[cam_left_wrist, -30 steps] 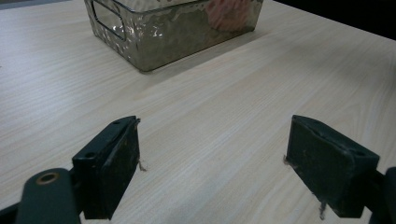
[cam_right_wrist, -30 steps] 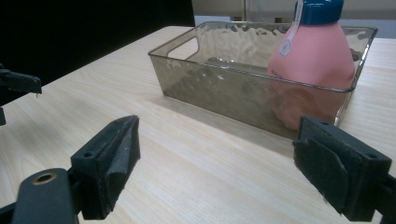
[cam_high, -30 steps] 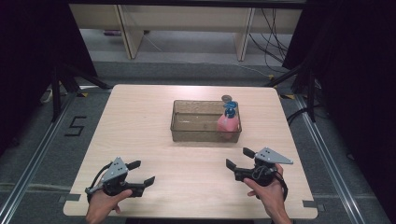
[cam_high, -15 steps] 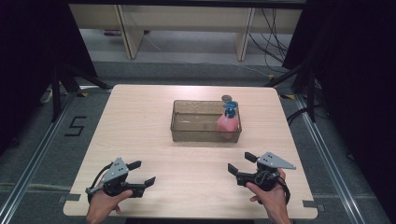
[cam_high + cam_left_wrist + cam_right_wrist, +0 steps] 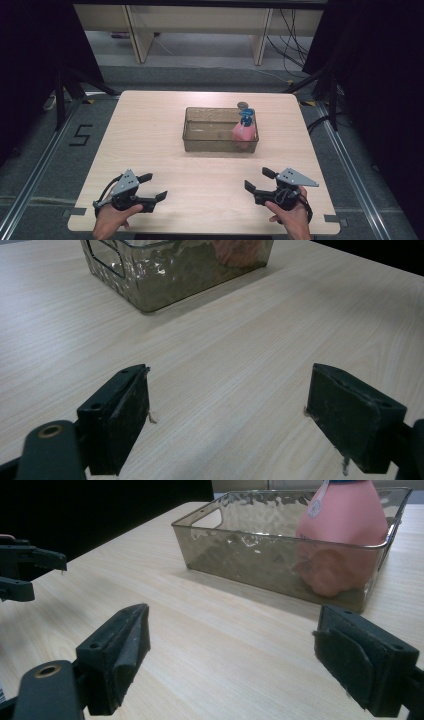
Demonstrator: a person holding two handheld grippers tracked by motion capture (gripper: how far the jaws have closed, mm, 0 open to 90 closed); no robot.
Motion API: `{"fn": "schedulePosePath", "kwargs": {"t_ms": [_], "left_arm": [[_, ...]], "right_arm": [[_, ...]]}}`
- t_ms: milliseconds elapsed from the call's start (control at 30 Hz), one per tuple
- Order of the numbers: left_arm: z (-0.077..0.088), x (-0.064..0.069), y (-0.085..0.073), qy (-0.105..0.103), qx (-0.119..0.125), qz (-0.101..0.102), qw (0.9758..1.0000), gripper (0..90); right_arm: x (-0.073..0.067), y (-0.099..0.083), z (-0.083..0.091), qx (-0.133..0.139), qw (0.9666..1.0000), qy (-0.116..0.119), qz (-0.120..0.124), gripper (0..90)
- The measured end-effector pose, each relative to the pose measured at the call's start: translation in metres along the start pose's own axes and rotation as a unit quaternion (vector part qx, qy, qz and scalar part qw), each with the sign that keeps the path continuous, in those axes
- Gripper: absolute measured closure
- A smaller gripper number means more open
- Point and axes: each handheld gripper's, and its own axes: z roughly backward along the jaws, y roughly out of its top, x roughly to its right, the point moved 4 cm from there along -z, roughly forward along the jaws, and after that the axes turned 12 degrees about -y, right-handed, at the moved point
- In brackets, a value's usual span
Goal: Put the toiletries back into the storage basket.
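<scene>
My left gripper (image 5: 152, 186) has its jaws spread wide with nothing between them, just bare table (image 5: 150, 135) under the gap. My right gripper (image 5: 256, 180) is the same: jaws released, wide apart, empty. Both sit near the table's near edge, well apart from each other, one at each side, each held in a hand.

Ahead of my right jaws, well apart from them, stands the bin (image 5: 280, 565), clear and ripple-walled. The pink bottle (image 5: 345, 535) stands upright inside it, at the bin's right end, against the near wall. From my left jaws the bin (image 5: 165, 275) lies ahead and to the right, also well off. A small round thing (image 5: 243, 105) lies just behind the bin.
</scene>
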Motion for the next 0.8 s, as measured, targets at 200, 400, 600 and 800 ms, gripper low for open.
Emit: {"fn": "schedulePosePath", "kwargs": {"t_ms": [200,400,600,800], "left_arm": [[0.0,0.0,0.0,-0.001,0.0,-0.001,1.0,16.7],[0.0,0.0,0.0,-0.001,-0.001,-0.002,1.0,16.7],[0.0,0.0,0.0,-0.001,-0.002,-0.003,1.0,16.7],[0.0,0.0,0.0,-0.001,-0.002,-0.003,1.0,16.7]], "right_arm": [[-0.001,-0.003,0.004,0.003,1.0,0.002,0.002,15.6],[-0.003,-0.006,0.008,-0.001,1.0,0.005,-0.002,15.6],[-0.002,-0.009,0.011,0.004,1.0,0.003,0.001,15.6],[-0.001,-0.013,0.017,-0.003,1.0,0.005,0.0,15.6]]}}
